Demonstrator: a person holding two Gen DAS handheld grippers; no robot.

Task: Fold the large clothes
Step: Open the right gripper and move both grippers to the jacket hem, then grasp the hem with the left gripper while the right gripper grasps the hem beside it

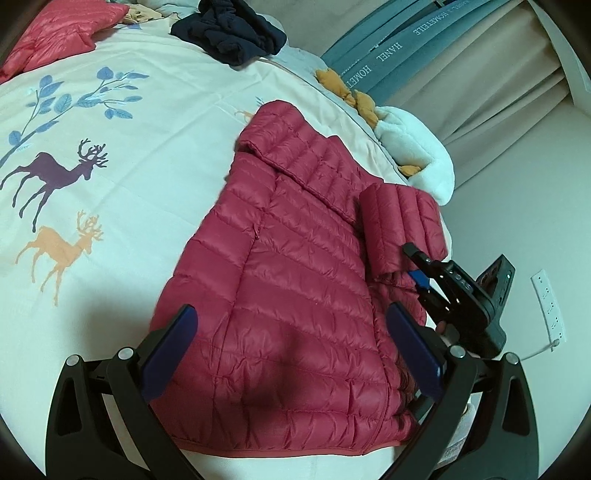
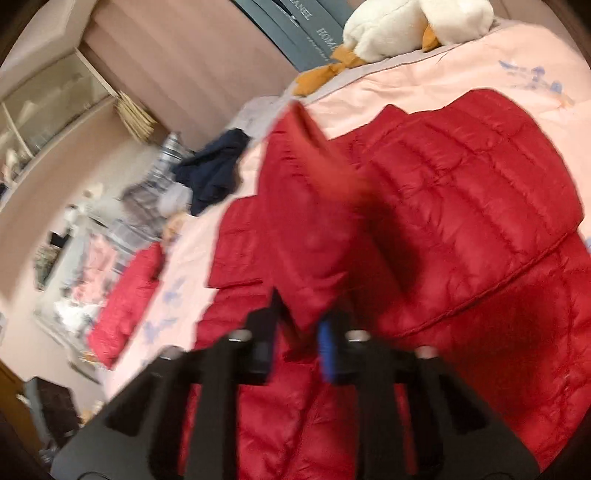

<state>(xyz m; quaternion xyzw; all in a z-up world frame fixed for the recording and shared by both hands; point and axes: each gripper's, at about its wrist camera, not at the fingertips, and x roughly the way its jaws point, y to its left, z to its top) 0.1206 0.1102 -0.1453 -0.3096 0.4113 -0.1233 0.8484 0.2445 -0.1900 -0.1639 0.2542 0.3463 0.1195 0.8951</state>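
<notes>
A dark red quilted down jacket [image 1: 295, 280] lies flat on the bed with its hood toward the far side. My left gripper [image 1: 291, 332] is open and empty, its jaws spread wide just above the jacket's lower body. My right gripper [image 1: 419, 269] shows at the jacket's right edge, shut on a sleeve [image 1: 399, 225] that is doubled over there. In the blurred right wrist view the right gripper [image 2: 299, 325] pinches the red sleeve [image 2: 306, 221], which rises from the jaws over the jacket [image 2: 480, 229].
The bed has a pale cover [image 1: 110, 184] printed with deer and leaves. A navy garment [image 1: 232, 33] and another red jacket [image 1: 51, 40] lie at the far side. A white plush goose [image 1: 417, 147] lies on the right edge. A power strip [image 1: 548, 302] lies on the floor.
</notes>
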